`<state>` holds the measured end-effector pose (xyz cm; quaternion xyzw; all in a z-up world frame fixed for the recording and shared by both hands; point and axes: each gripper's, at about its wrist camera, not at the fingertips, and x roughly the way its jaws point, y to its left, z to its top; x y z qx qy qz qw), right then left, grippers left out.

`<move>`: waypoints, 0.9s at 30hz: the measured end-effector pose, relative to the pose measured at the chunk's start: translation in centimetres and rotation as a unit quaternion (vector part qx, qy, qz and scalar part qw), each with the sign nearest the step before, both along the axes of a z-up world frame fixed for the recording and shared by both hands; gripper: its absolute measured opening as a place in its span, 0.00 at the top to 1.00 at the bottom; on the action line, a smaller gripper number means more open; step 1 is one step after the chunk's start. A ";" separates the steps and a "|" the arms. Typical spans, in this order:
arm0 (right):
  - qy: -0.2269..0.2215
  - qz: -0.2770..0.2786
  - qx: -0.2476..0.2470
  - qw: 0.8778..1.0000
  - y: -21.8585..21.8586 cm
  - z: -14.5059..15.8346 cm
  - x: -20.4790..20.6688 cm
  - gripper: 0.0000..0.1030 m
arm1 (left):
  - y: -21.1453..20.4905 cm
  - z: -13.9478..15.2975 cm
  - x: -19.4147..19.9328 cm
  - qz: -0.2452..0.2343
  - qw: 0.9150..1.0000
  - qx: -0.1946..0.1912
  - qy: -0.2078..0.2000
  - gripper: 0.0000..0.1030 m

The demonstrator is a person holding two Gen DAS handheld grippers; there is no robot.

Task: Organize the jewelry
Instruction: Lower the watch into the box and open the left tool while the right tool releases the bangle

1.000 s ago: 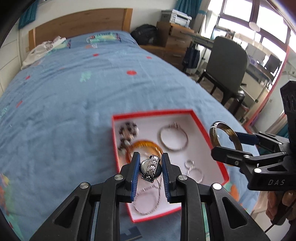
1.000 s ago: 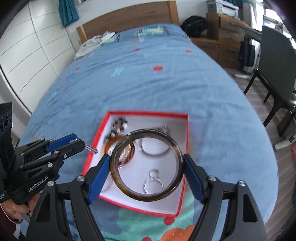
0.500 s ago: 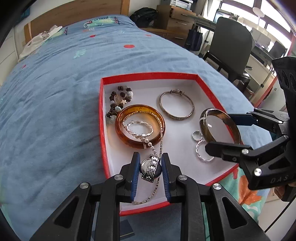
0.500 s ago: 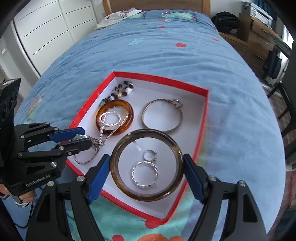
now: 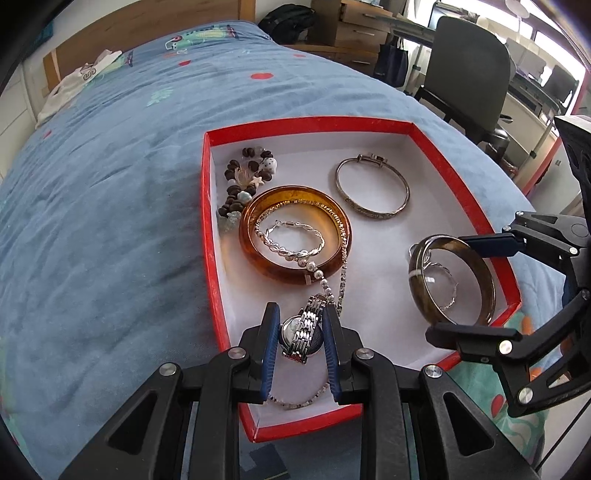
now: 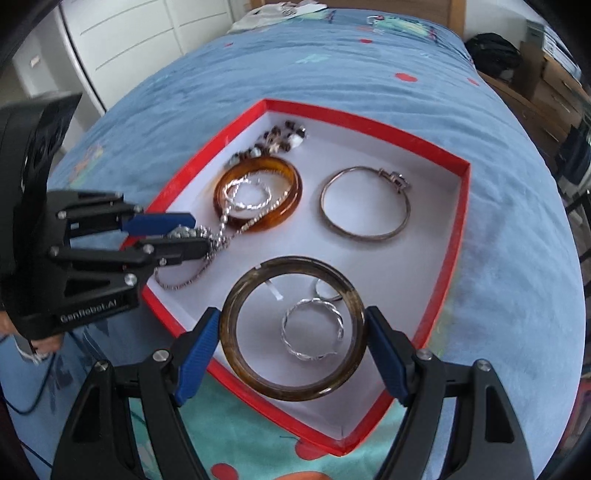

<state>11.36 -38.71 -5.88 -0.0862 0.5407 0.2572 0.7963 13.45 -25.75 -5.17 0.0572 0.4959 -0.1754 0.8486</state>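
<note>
A red box with a white floor lies on the blue bed; it also shows in the right wrist view. My left gripper is shut on a silver watch, low over the box's near left part. My right gripper is shut on a dark brown bangle, held just above the box floor over silver rings. Inside the box lie an amber bangle with silver chains across it, a thin metal bracelet and a brown bead bracelet.
The box sits near the bed's foot edge on a patterned blue cover. A white garment lies by the wooden headboard. A dark office chair and drawers stand to the right of the bed.
Both grippers have come down and forward into the box, each still holding its piece. The watch and brown bangle now sit low over the box floor.
</note>
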 end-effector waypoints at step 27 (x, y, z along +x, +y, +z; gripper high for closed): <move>0.004 -0.004 -0.002 1.000 -0.5 1.5 -1.2 0.25 | -0.3 0.2 -0.3 -0.006 1.000 0.006 -0.002 0.61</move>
